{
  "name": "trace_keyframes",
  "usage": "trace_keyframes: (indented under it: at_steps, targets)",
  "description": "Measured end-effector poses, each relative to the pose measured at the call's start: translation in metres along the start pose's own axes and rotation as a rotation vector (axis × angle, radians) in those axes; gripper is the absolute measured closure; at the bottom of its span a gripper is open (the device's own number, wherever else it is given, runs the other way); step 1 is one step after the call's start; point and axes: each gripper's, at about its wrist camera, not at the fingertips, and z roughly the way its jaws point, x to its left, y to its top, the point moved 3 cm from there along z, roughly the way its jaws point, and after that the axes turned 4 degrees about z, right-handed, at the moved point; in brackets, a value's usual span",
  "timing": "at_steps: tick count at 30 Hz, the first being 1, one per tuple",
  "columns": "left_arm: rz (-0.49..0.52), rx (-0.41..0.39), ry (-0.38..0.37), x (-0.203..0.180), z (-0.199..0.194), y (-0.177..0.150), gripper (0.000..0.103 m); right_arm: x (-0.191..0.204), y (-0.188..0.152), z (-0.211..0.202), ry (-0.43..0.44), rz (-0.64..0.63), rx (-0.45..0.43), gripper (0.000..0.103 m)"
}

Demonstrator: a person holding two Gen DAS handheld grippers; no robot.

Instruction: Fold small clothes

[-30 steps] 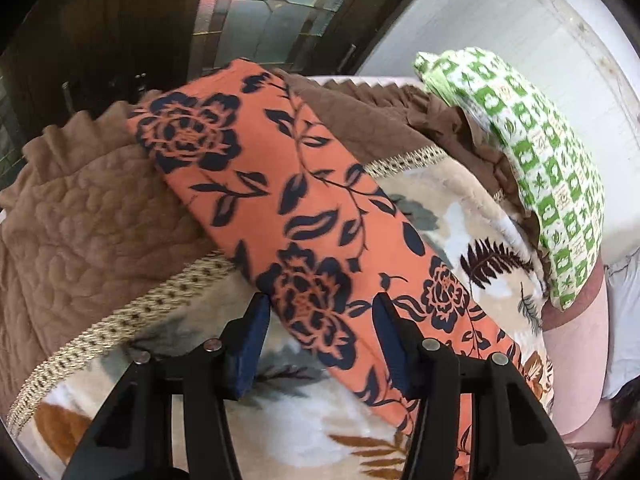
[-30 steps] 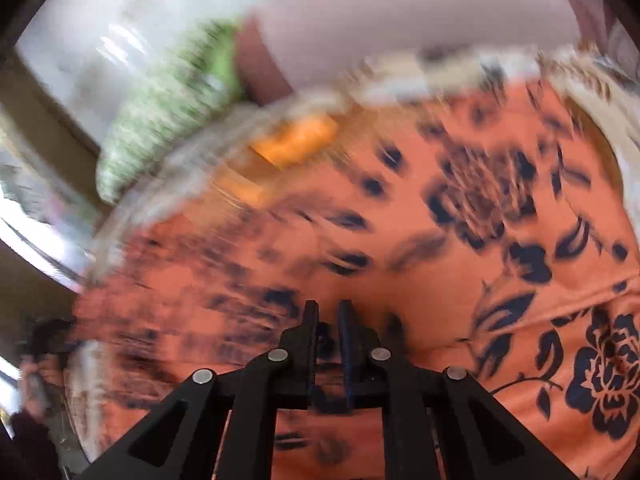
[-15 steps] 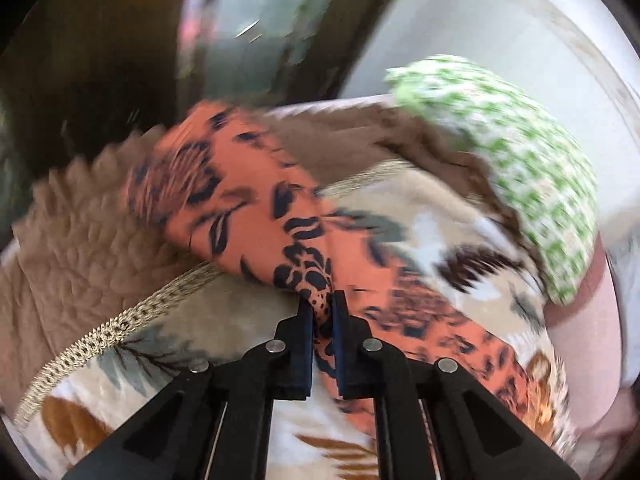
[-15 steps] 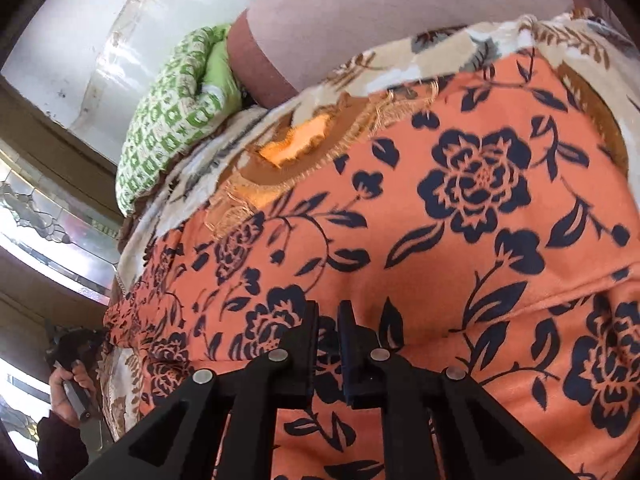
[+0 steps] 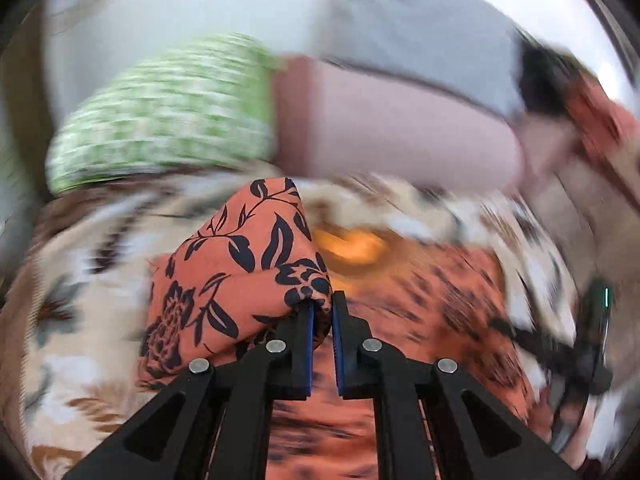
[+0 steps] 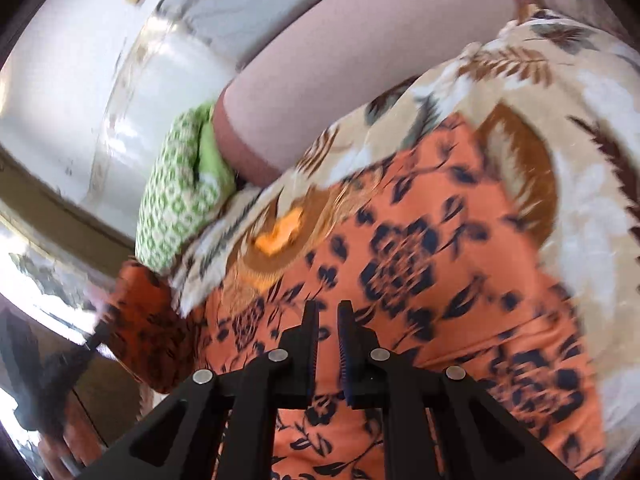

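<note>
A second ago my left gripper (image 5: 321, 312) stood open around the orange floral garment (image 5: 240, 272); now it is clamped on a bunched edge of it, lifted clear of the leaf-print blanket (image 5: 80, 280) and swung across toward the far half, so the fold is under way. My right gripper (image 6: 328, 316) is closed too, low over the flat part of the garment on the bed; it probably pins cloth, though the blur hides the contact. The green pillow (image 6: 176, 200) lies beyond, well apart. Next comes laying the raised edge down squarely.
</note>
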Motion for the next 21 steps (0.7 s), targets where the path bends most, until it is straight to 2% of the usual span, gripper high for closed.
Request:
trace_keyframes:
  at_steps: [2,4,5,6,8,11,13,14,15,17,19,21]
  targets:
    - [0.094,0.067,-0.057,-0.047,0.023,-0.010,0.094,-0.014,0.011,-0.011,-0.004,0.036,-0.030,0.090]
    - [0.168,0.154,-0.092,-0.078,0.045,-0.021,0.079,-0.025,0.018,-0.018,-0.007,0.066,-0.040,0.090]
    - [0.187,0.169,-0.073,-0.083,0.051,-0.024,0.065,-0.030,0.021,-0.021,-0.002,0.081,-0.033,0.090]
    - [0.190,0.160,-0.059,-0.085,0.048,-0.027,0.051,-0.031,0.022,-0.021,0.002,0.091,-0.025,0.090]
    - [0.173,0.118,-0.031,-0.074,0.043,-0.024,0.041,-0.035,0.023,-0.021,0.019,0.109,0.004,0.090]
    - [0.079,0.017,-0.031,-0.041,0.017,-0.018,0.039,-0.030,0.018,-0.018,0.038,0.093,0.036,0.090]
    - [0.013,-0.079,0.039,-0.014,0.000,-0.017,0.027,-0.018,0.012,-0.014,0.059,0.057,0.074,0.089]
    - [-0.013,-0.107,0.097,-0.002,-0.006,-0.021,0.022,-0.014,0.007,-0.012,0.061,0.043,0.088,0.089]
    - [-0.046,-0.123,0.174,0.013,-0.010,-0.027,0.021,-0.007,0.002,-0.008,0.065,0.018,0.106,0.089]
    - [-0.123,-0.086,0.315,0.045,-0.005,-0.047,0.021,0.015,-0.013,0.001,0.044,-0.078,0.134,0.088]
    - [-0.185,-0.041,0.337,0.065,0.005,-0.066,0.022,0.038,-0.031,0.012,0.046,-0.184,0.196,0.088]
    - [-0.244,-0.009,0.351,0.080,0.016,-0.083,0.022,0.057,-0.051,0.021,0.093,-0.245,0.270,0.088]
